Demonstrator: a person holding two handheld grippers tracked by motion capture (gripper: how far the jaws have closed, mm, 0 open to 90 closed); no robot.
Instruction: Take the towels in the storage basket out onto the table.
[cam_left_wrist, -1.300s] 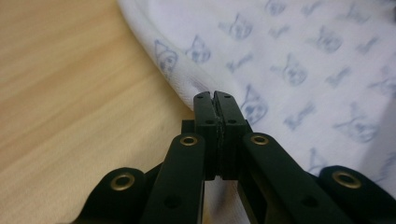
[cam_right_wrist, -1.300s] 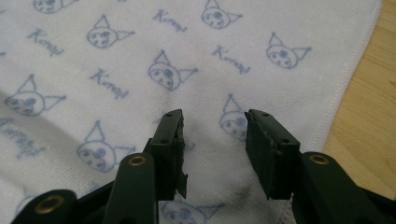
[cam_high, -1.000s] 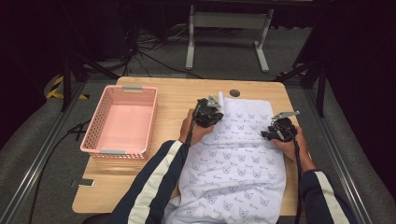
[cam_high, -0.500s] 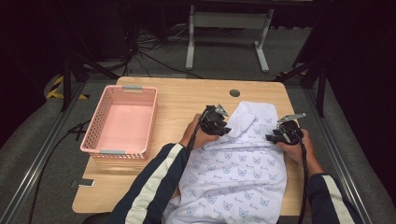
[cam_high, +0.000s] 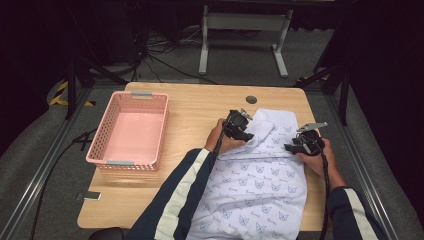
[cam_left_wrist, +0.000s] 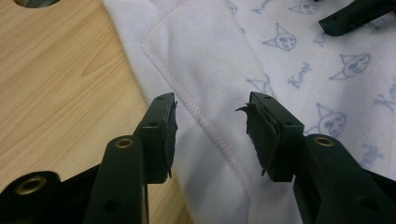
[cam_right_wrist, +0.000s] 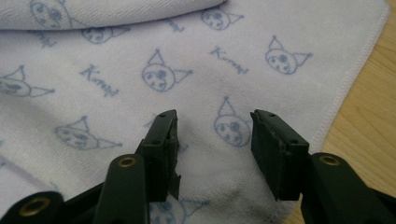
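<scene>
Left gripper (cam_left_wrist: 211, 133), fingers just opened and empty, over the folded towel (cam_high: 260, 175) hem; right gripper (cam_right_wrist: 214, 149) fingers apart, empty, above the towel on the bench (cam_high: 195, 107).

High cam sits above the near edge, looking fwd and down over the whole light wooden table (cam_high: 200, 107). Both gripper cams ride low, v. close behind their black jaws. All three share the white cat-print cloth (cam_high: 255, 185) (cam_left_wrist: 299, 60) (cam_right_wrist: 121, 60).

Your left gripper (cam_left_wrist: 210, 135) jaws have just opened, dropping the folded towel (cam_left_wrist: 201, 60) corner beneath them.
</scene>
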